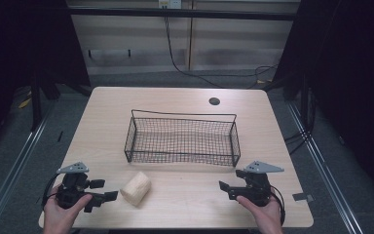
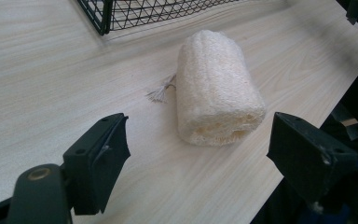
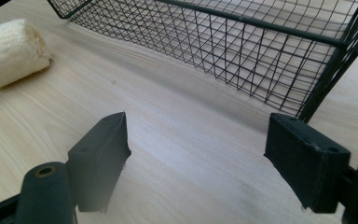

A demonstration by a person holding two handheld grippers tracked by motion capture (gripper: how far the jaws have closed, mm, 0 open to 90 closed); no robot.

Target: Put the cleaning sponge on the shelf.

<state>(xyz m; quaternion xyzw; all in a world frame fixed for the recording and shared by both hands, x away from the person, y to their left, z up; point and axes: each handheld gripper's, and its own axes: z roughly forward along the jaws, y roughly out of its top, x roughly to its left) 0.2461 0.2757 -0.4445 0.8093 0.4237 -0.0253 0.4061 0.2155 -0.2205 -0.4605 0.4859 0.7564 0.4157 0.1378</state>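
A cream loofah roll [image 1: 136, 188] lies on the wooden table [image 1: 107, 117], in front of a black wire basket [image 1: 182, 139]. My left gripper [image 1: 104, 190] is at the table's front left, open, its tips just left of the roll. In the left gripper view the loofah roll [image 2: 216, 88] lies just beyond the wide-apart jaws of the left gripper [image 2: 200, 154], with a frayed string at its side. My right gripper [image 1: 228, 184] is open at the front right, nothing between its jaws. The right gripper view shows the right gripper [image 3: 200, 154], the basket [image 3: 242, 51] ahead and the roll [image 3: 9, 51] far left.
A round cable hole [image 1: 214, 101] sits near the table's far edge. The table's front edge runs close under both hands. Metal rails [image 1: 321, 165] flank the table on the floor.
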